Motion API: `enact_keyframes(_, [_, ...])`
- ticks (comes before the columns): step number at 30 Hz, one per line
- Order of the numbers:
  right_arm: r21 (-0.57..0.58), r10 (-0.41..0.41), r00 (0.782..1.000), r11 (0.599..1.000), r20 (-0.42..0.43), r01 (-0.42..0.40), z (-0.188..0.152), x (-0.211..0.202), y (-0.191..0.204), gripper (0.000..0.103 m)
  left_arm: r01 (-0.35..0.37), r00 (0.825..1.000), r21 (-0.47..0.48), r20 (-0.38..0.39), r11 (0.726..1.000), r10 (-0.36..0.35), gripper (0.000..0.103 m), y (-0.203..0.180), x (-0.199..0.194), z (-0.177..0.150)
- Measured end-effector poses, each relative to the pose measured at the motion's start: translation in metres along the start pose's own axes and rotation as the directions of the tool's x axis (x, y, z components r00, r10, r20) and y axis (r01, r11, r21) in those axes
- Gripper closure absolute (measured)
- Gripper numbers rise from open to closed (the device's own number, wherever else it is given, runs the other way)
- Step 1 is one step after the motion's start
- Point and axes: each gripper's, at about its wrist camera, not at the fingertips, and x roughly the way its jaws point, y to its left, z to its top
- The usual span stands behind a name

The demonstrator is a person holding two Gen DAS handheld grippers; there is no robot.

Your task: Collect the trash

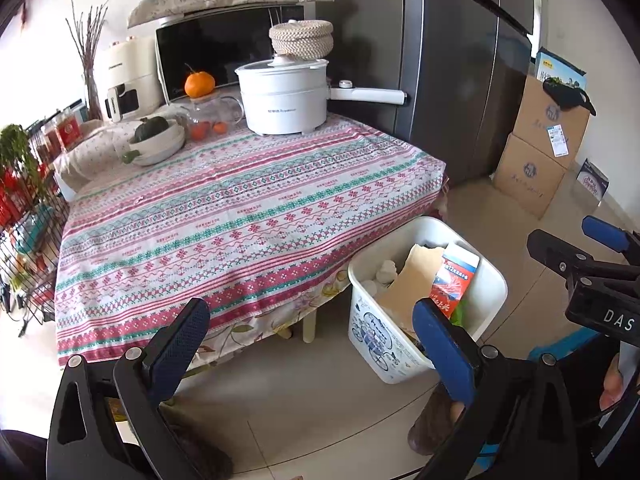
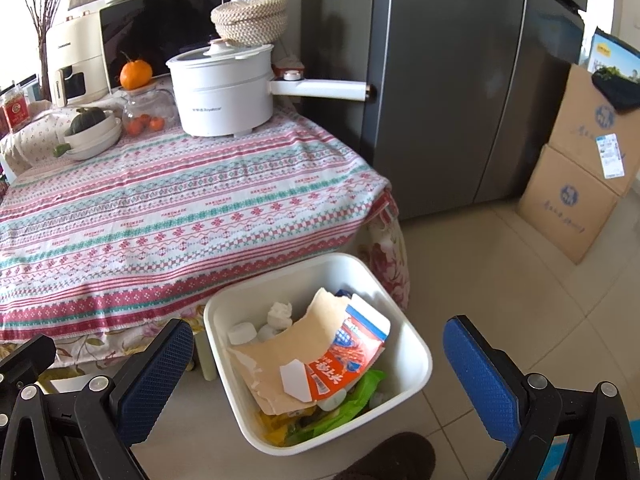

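White trash bin on floor beside desk, holding torn cardboard, red-orange carton, tissues, green wrapper, left gripper and right gripper both spread apart, empty

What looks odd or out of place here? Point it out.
A torn cardboard sheet and a snack packet stick up above the rim of the white bin. A woven basket sits oddly atop the pot.
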Motion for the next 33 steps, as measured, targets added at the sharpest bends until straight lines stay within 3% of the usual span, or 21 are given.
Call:
enact_keyframes(16, [-0.01,-0.008,0.999,1.0,0.046,0.008,0.0035,-0.0078,0.0002,0.001,-0.002,1.0,-0.013,0.024,1.0,0.002,0.001,-0.001,-0.0073,0.002])
enact_keyframes(33, [-0.012,-0.009,0.999,1.0,0.042,0.01,0.0033,-0.0042,-0.0017,0.001,0.0,1.0,-0.009,0.014,1.0,0.0,0.001,-0.0015,-0.0064,0.0005])
